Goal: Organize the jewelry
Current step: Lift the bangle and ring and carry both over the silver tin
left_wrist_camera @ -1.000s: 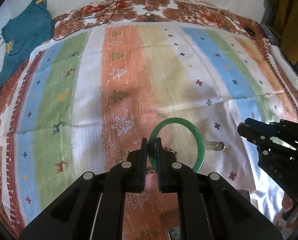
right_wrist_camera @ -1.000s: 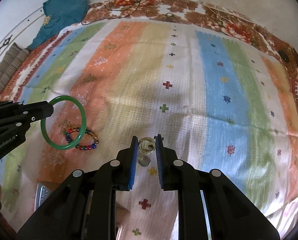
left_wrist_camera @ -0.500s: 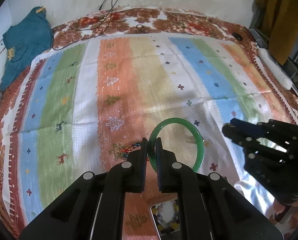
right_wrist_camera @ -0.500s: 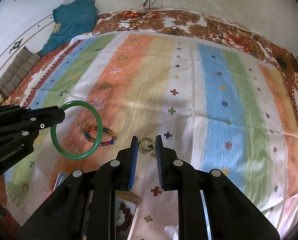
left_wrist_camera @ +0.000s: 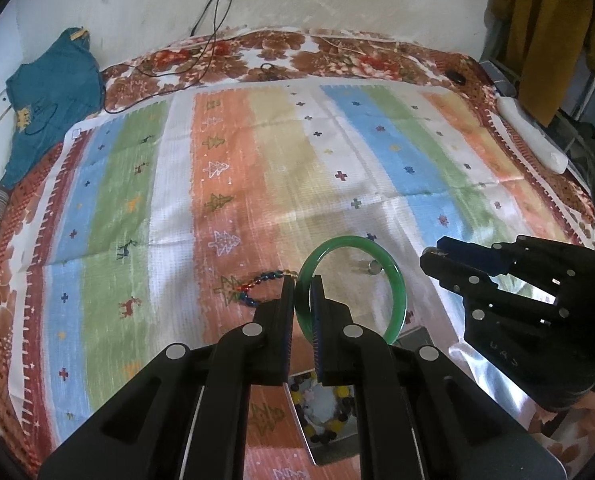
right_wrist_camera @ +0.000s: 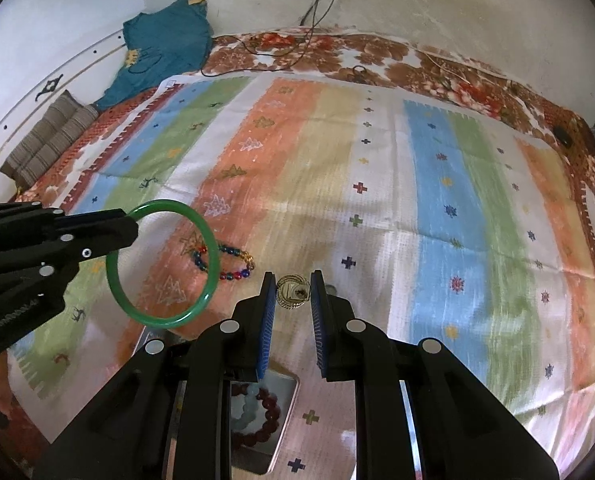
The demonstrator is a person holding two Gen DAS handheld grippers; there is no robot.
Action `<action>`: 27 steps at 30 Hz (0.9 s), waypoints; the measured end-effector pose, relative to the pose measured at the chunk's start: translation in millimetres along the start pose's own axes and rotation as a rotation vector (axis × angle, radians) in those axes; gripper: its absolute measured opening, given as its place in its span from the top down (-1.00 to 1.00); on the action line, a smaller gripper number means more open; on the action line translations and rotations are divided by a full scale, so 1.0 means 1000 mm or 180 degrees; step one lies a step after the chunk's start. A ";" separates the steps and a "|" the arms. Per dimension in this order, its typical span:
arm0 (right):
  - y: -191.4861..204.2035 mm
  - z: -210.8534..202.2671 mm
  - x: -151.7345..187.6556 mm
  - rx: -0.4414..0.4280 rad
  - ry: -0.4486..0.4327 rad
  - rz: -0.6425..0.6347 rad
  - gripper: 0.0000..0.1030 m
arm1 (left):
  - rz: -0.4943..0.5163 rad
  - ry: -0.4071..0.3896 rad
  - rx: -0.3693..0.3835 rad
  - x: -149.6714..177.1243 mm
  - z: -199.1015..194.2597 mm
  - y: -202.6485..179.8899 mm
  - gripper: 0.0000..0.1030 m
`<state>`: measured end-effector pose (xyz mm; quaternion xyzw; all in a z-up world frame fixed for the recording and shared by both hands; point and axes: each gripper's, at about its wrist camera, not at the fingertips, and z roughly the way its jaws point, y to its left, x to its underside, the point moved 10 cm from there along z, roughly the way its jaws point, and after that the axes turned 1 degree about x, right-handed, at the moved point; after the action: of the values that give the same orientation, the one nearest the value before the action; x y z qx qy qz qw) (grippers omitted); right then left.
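My left gripper (left_wrist_camera: 302, 300) is shut on the rim of a green bangle (left_wrist_camera: 400, 288), which hangs in the air above the striped cloth (left_wrist_camera: 257, 160). From the right wrist view the bangle (right_wrist_camera: 165, 321) juts out from the left gripper (right_wrist_camera: 134, 221) at the left. My right gripper (right_wrist_camera: 293, 278) is shut on a small round gold ornament (right_wrist_camera: 293, 293); in the left wrist view that gripper (left_wrist_camera: 431, 257) is at the right. A multicoloured beaded bracelet (right_wrist_camera: 237, 276) lies on the orange stripe. Below the fingers sits a metal tray (right_wrist_camera: 287, 428) with bead bracelets (right_wrist_camera: 265, 408) inside.
A small metal piece (left_wrist_camera: 373, 267) lies on the cloth beyond the bangle. A teal garment (left_wrist_camera: 53, 108) and cables (left_wrist_camera: 213, 20) lie at the far left. A striped cushion (right_wrist_camera: 53, 136) sits at the left edge, and a white bar (left_wrist_camera: 533, 136) at the right.
Both grippers have lifted and drawn back toward the near edge, still holding the bangle and the gold ornament. The tray with beads has come into view beneath them.
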<state>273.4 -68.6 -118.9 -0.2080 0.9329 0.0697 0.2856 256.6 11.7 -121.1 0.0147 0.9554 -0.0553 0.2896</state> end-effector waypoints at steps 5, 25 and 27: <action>0.005 -0.004 0.007 -0.0013 0.0006 -0.0020 0.64 | -0.0012 0.0006 0.0019 0.006 -0.003 0.000 0.86; 0.019 -0.030 0.036 -0.0159 -0.0015 0.0000 0.64 | 0.0065 -0.0041 0.0029 0.038 -0.030 -0.014 0.85; 0.019 -0.034 0.039 -0.0213 -0.0022 0.0051 0.64 | 0.0061 -0.0045 0.0040 0.042 -0.032 -0.016 0.85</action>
<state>218.8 -73.2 -112.8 -0.2098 0.9307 0.1038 0.2811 202.6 -0.4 -116.3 0.0253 0.9528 -0.0586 0.2967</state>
